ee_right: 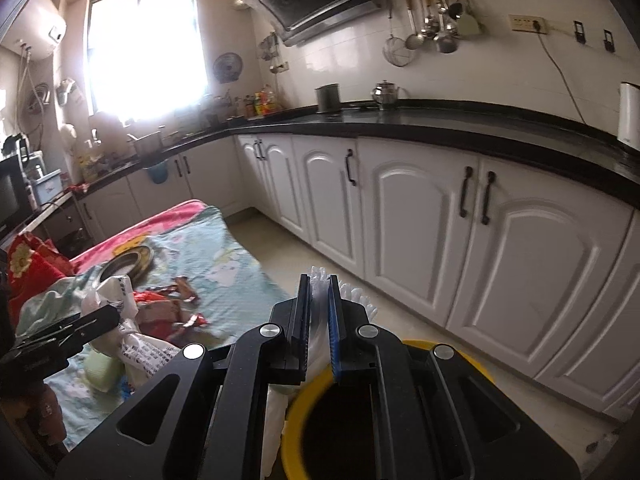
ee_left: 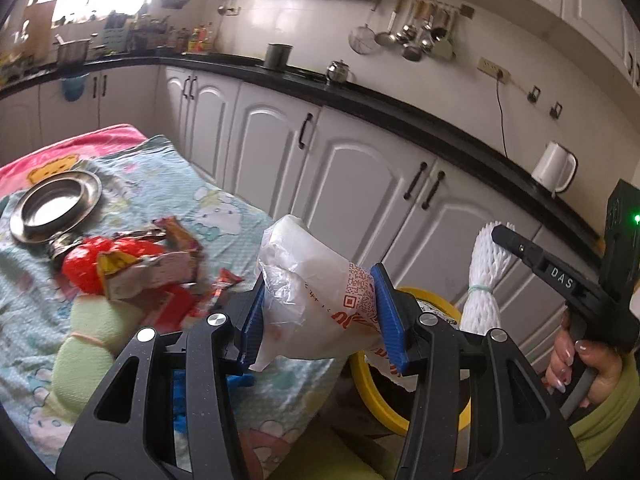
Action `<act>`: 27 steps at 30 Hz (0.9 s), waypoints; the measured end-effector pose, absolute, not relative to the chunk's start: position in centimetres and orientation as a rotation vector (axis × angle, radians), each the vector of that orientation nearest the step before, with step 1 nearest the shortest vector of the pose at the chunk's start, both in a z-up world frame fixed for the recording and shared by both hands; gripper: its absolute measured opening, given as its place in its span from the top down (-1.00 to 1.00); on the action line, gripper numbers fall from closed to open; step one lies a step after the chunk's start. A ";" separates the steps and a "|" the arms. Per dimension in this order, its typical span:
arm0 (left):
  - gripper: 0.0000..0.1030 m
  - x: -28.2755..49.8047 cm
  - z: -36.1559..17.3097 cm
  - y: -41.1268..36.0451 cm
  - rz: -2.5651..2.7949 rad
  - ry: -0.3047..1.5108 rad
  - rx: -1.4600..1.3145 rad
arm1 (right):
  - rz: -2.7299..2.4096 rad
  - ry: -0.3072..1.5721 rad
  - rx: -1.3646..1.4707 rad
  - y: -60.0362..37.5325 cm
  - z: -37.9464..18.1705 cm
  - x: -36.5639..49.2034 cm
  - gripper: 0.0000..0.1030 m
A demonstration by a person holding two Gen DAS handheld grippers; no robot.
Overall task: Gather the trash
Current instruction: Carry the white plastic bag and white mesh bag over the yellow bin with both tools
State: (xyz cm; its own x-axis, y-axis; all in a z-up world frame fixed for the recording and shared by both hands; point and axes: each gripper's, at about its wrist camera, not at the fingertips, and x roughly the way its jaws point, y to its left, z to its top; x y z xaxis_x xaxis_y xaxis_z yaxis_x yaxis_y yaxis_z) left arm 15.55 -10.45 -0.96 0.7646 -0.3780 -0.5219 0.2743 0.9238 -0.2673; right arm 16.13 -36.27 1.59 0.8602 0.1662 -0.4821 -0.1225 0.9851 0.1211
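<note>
Crumpled plastic bag [ee_left: 316, 292] clamped in the left gripper [ee_left: 320, 312], white foam net [ee_right: 320, 280] seemingly pinched in the near-shut right gripper [ee_right: 319, 320].

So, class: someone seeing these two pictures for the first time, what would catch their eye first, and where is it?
Probably the crumpled white plastic bag, clamped in the left gripper in the foreground. Next, the white foam net pinched in the right gripper, above the yellow-rimmed bin on the floor. Then the red wrappers heaped on the cartoon blanket.

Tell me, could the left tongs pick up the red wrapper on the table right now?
Probably not: the left tongs are already clamped on a white plastic bag, so they would have to drop it before taking the red wrapper.
</note>
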 end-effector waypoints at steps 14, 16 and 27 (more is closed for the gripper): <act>0.20 16.1 -3.5 -18.9 -0.420 0.628 0.014 | 0.045 0.568 0.087 -42.0 -1.4 16.0 0.84; 0.20 16.2 -4.0 -19.7 -0.429 0.641 0.027 | 0.044 0.582 0.073 -42.5 -2.0 15.9 0.84; 0.16 17.1 -6.6 -21.4 -0.455 0.712 0.022 | 0.053 0.690 0.083 -44.1 -5.4 16.4 0.81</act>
State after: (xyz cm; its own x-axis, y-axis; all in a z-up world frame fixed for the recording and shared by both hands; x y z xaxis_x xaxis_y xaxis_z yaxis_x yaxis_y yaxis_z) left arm 17.08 -21.37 -6.56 0.6639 -0.3956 -0.6346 0.4102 0.9022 -0.1333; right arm 16.40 -44.12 -5.37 0.7698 0.0766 -0.6337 -0.0217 0.9953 0.0940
